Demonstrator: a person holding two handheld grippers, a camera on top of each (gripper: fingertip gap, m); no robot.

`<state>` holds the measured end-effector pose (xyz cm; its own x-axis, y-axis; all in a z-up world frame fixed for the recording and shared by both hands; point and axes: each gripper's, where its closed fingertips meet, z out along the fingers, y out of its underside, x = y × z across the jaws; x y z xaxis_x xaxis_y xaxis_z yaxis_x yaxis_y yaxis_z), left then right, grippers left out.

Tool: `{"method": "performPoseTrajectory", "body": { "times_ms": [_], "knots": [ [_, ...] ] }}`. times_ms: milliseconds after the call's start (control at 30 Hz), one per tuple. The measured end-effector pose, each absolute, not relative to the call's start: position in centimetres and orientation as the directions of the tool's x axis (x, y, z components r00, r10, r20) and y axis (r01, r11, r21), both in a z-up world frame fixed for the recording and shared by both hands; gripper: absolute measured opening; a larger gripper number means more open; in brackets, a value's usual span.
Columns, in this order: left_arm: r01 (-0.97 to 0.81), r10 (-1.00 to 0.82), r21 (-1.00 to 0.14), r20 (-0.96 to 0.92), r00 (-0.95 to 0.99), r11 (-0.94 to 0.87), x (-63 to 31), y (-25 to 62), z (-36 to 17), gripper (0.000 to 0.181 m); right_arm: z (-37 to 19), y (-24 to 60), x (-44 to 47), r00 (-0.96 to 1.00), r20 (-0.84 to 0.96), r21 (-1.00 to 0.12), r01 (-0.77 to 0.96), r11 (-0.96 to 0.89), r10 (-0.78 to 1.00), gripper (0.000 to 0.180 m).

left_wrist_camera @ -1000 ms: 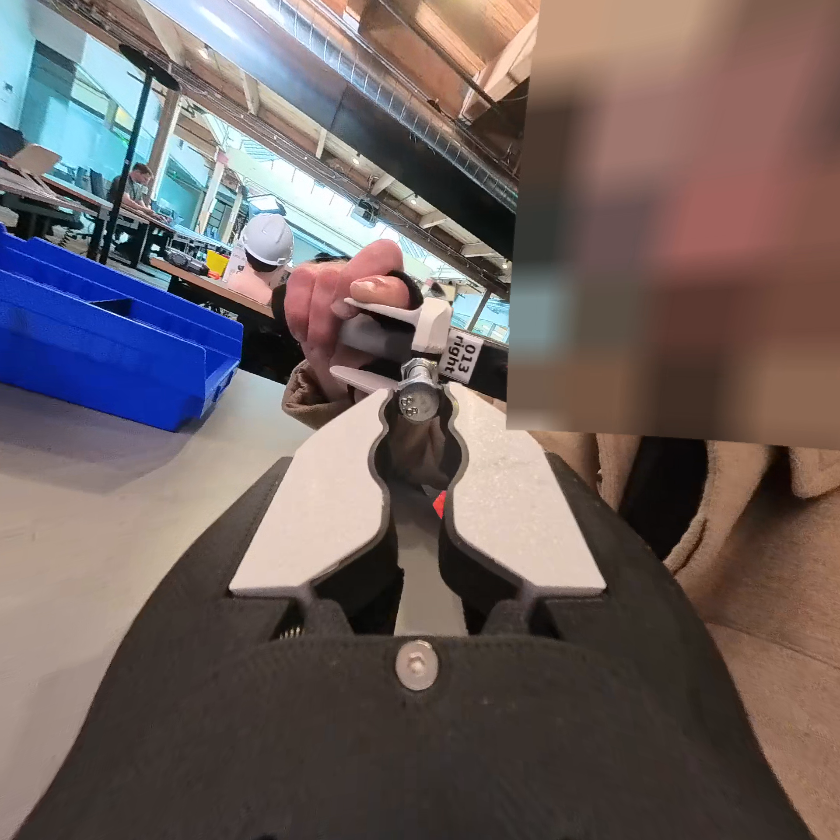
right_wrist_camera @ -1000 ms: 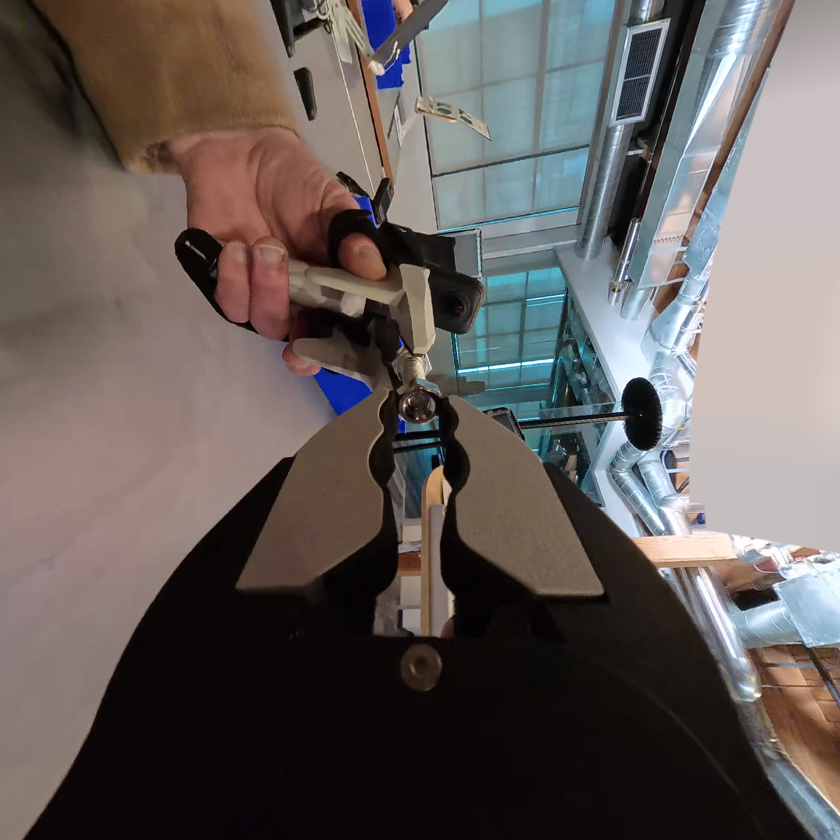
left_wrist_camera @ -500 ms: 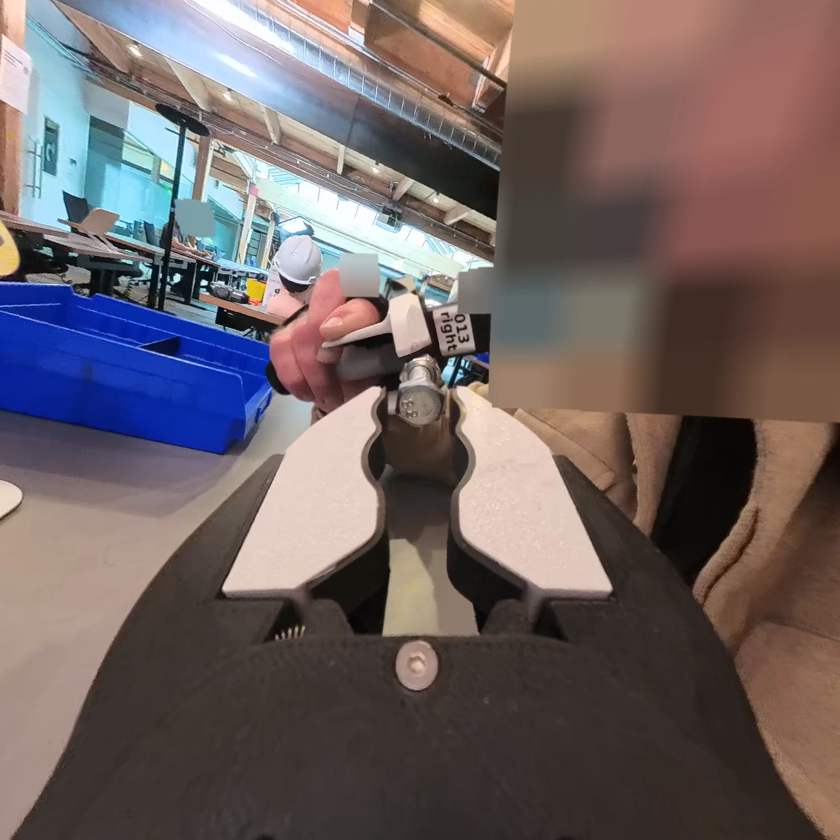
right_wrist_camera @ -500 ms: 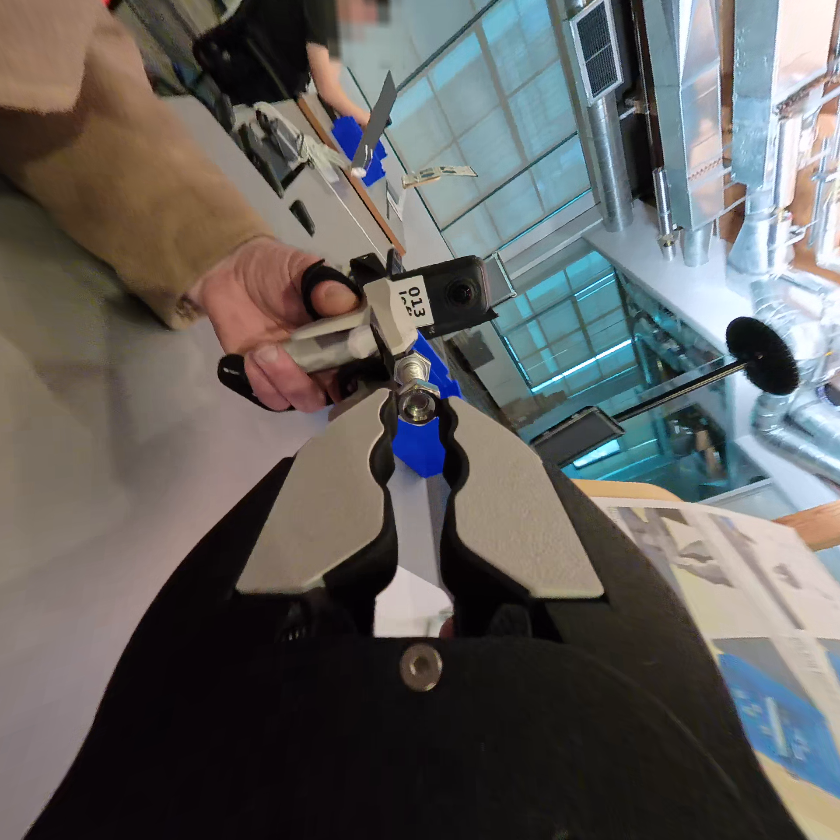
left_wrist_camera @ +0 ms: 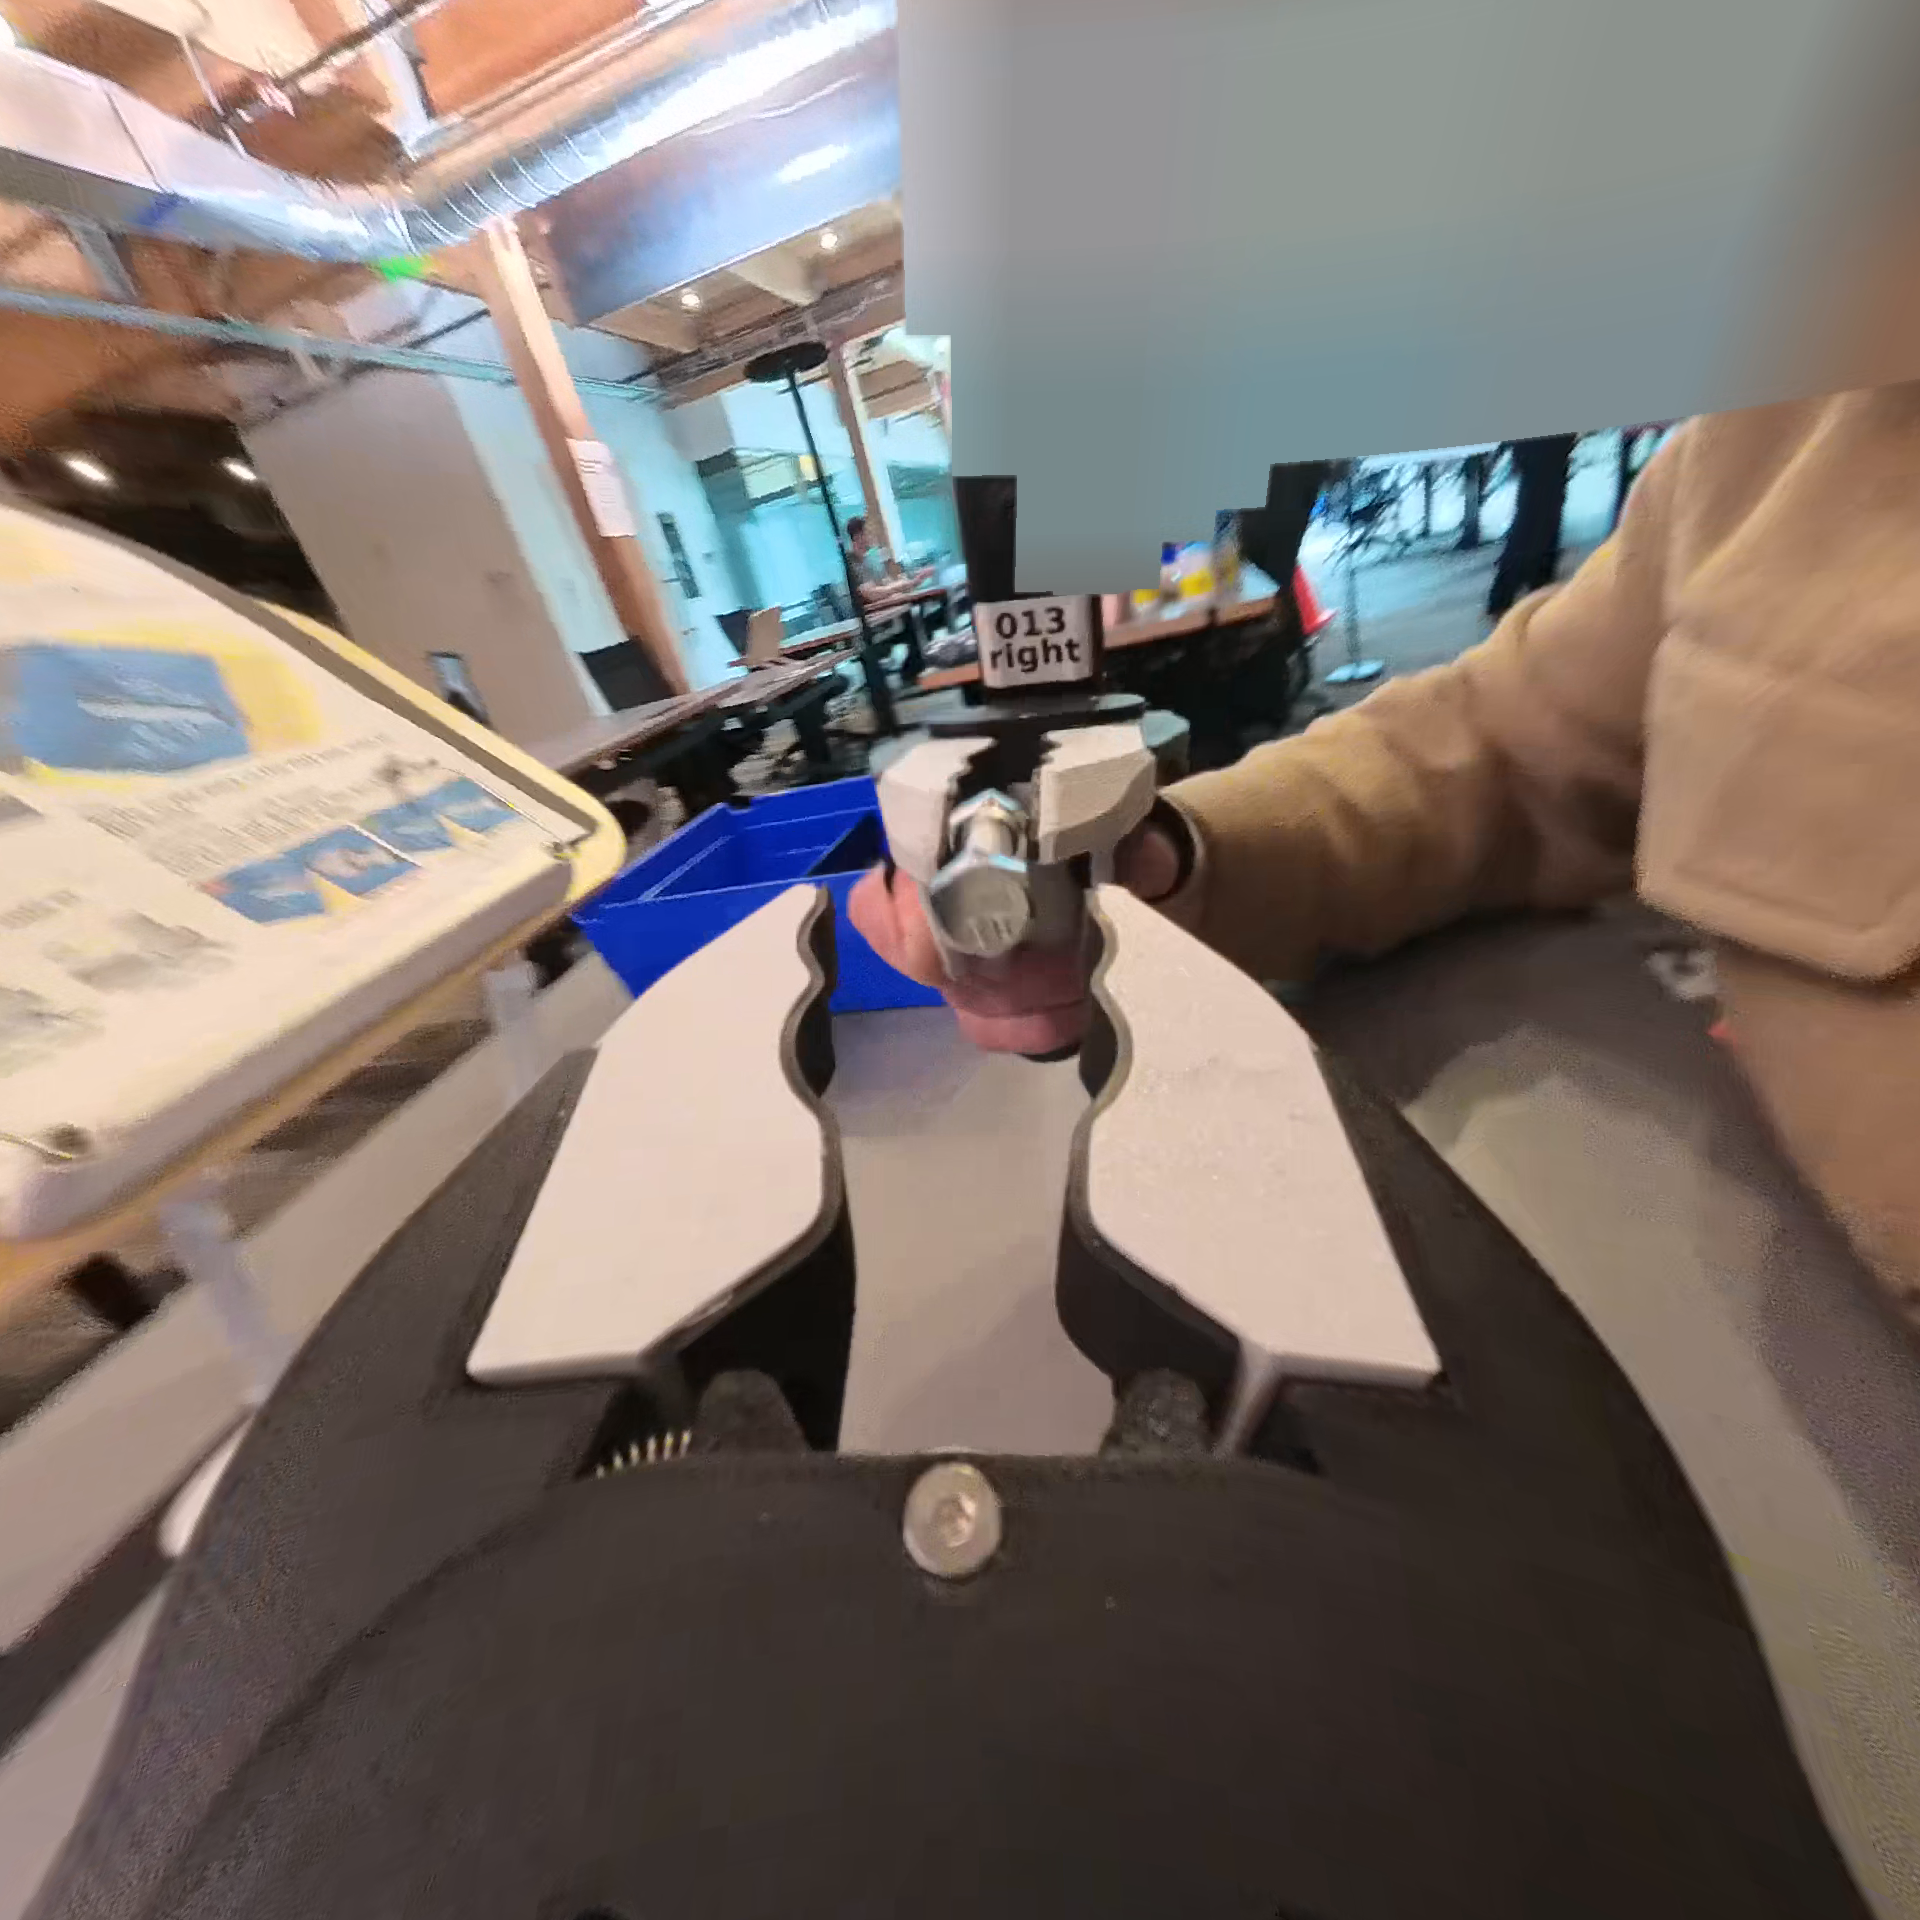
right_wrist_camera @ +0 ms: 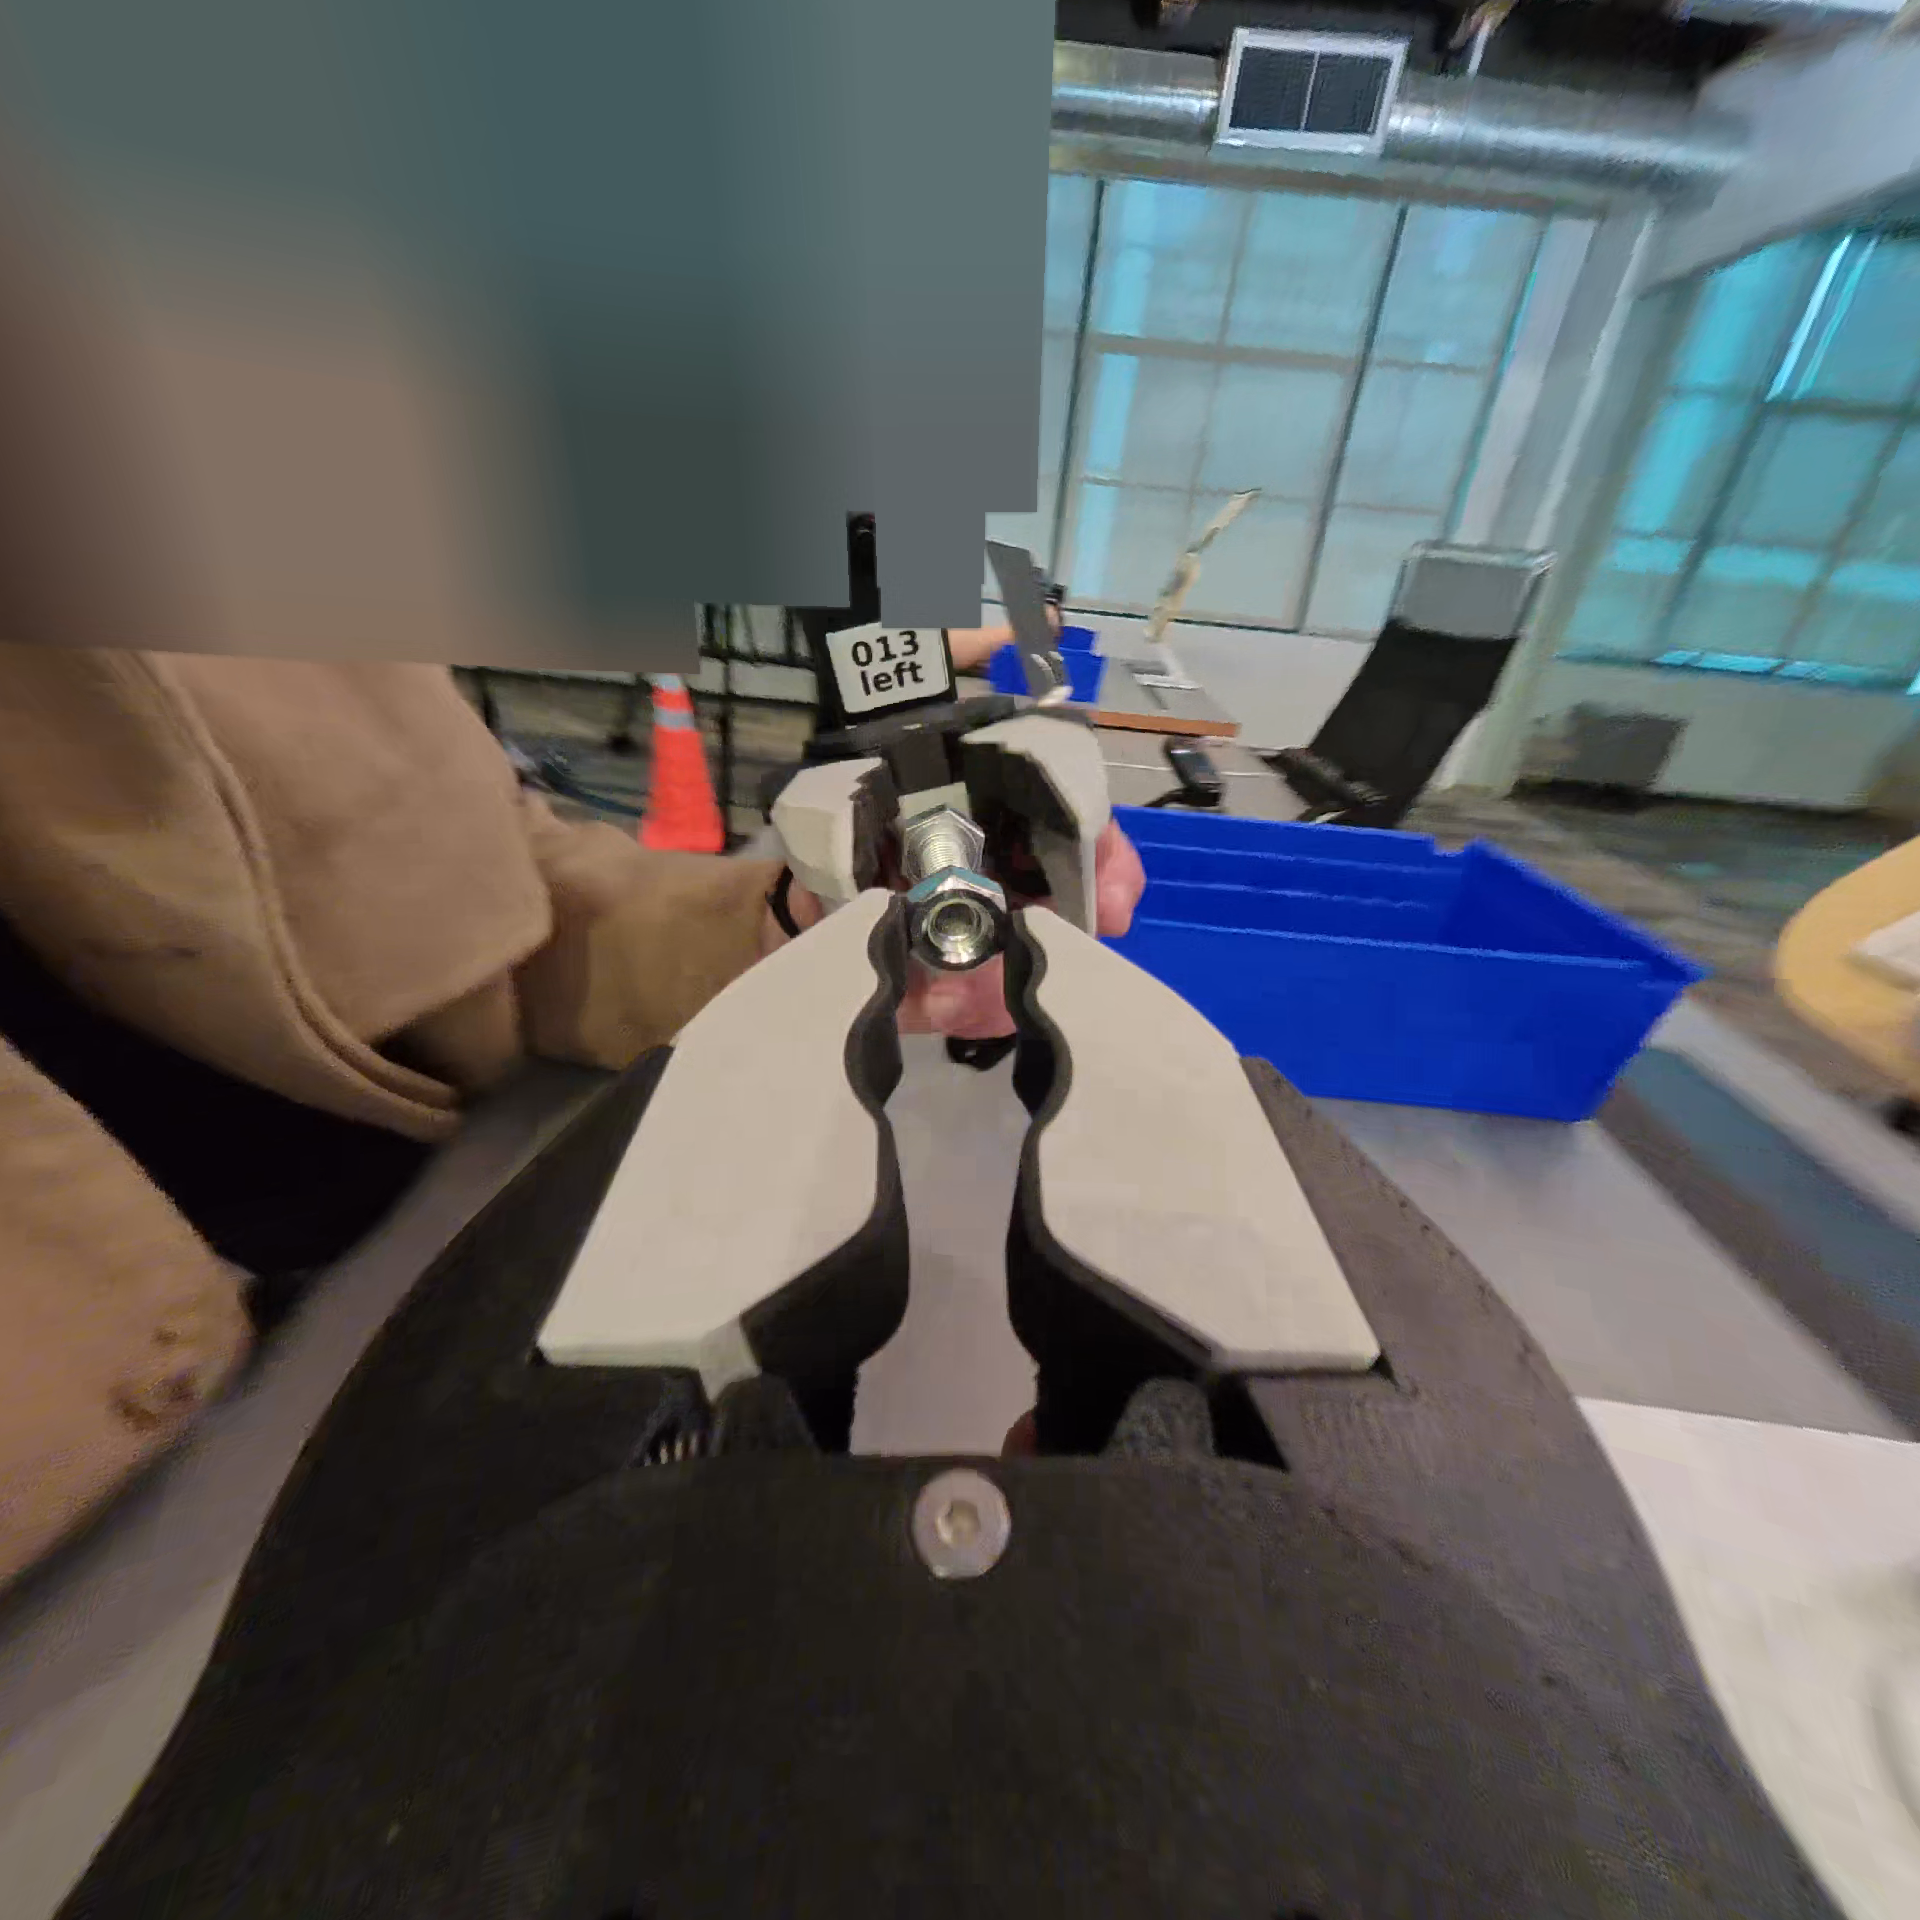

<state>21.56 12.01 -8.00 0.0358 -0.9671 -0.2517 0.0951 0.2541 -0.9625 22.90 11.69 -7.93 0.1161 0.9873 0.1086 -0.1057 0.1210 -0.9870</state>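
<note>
A silver bolt (left_wrist_camera: 977, 914) with a nut (right_wrist_camera: 951, 925) threaded on it is held in the air between the two grippers, which face each other. My right gripper (right_wrist_camera: 951, 920) is shut on the nut, and the threaded shaft points away towards the bolt head (right_wrist_camera: 940, 831). My left gripper (left_wrist_camera: 956, 914) is open, its fingers (left_wrist_camera: 686, 1122) spread to either side of the bolt head without touching it. The right gripper also shows in the left wrist view (left_wrist_camera: 1013, 810), and the left gripper in the right wrist view (right_wrist_camera: 935, 821). A hand in a tan sleeve holds each.
A blue bin (right_wrist_camera: 1351, 987) stands on the grey table (right_wrist_camera: 1507, 1247) behind the grippers, also in the left wrist view (left_wrist_camera: 748, 883). A printed laminated board (left_wrist_camera: 208, 831) rises close at the left. White paper (right_wrist_camera: 1766, 1558) lies at the right. An orange cone (right_wrist_camera: 681, 769) stands farther back.
My left gripper has opened and let go of the bolt head. Both views have swung round to level. The right gripper stays shut on the nut.
</note>
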Motion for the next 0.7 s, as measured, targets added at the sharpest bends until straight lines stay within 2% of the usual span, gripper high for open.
{"method": "performPoseTrajectory", "body": {
  "times_ms": [133,467,700],
  "knots": [
    [0.008,-0.92,-0.922,-0.387,0.062,0.388,21.7,11.6,-8.4,0.036,-8.2,11.8,22.9,0.039,-0.051,-0.983,-0.178,-0.043,0.998,0.018],
    [-0.017,-0.899,-0.901,-0.434,0.058,0.434,21.9,11.1,-8.6,0.019,-8.9,11.6,22.7,-0.052,-0.178,-0.961,-0.207,-0.185,0.983,0.018],
    [-0.039,-0.914,-0.915,-0.403,0.043,0.402,21.9,11.1,-8.8,0.017,-9.1,11.6,22.7,-0.069,-0.209,-0.95,-0.222,-0.219,0.976,0.018]
  ]
}}
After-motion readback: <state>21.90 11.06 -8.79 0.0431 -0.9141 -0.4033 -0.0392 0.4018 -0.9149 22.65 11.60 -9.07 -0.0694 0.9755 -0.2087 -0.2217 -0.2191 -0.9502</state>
